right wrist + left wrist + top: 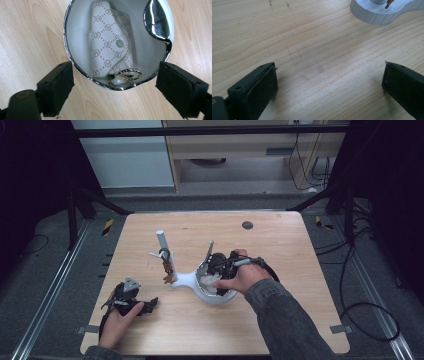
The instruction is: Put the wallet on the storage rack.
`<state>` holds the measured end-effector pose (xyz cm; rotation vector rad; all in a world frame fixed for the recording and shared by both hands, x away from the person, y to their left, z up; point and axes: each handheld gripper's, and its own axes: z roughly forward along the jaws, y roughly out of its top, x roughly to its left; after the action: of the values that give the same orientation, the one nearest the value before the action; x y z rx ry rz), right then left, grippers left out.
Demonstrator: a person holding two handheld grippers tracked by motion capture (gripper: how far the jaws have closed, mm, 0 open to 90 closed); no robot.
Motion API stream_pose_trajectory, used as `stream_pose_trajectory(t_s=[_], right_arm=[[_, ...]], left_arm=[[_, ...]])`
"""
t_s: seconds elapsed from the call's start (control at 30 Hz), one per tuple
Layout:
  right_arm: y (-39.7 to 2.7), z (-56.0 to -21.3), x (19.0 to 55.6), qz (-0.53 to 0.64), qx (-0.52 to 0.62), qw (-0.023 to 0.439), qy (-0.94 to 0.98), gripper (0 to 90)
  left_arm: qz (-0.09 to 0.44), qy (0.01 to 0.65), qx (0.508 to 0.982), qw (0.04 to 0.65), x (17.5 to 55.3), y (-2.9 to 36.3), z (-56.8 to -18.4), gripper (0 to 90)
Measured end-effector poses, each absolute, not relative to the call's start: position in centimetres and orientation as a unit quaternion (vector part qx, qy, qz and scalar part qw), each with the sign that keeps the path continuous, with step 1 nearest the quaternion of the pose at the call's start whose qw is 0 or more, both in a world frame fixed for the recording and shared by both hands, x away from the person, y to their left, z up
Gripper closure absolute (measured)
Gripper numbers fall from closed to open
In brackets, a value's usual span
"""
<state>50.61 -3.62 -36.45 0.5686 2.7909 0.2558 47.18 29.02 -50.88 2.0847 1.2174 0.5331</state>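
Your right hand-held gripper (113, 87) hovered with its jaws spread and nothing pinched, one black pad on either side of the chrome-rimmed white bowl (75, 35) that took up the upper middle of the right gripper view, and in that bowl lay a patterned fabric pouch (107, 37) with a gold ring (130, 74) at its lower end. In the high view, the bowl sat at the centre of the wooden counter (280, 250), joined to a white stand (172, 265) with a post just to its left. Your left hand-held gripper (329, 82) rested low on the counter at the lower left of the high view, jaws wide apart over bare wood.
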Motion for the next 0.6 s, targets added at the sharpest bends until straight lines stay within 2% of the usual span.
stream_pose_trajectory(t_s=[0.37, 0.6], right_arm=[[-5.0, -35.6, 49.9, 0.136, 0.206, 0.164, 0.955, 5.6], [-6.0, -35.0, 49.6, 0.160, 0.221, 0.177, 0.946, 5.5]], left_arm=[[0.204, 0.464, 0.797, 0.329, 47.2, 29.0, -50.9, 0.0], [0.204, 0.464, 0.797, 0.329, 47.1, 29.0, -50.9, 0.0]])
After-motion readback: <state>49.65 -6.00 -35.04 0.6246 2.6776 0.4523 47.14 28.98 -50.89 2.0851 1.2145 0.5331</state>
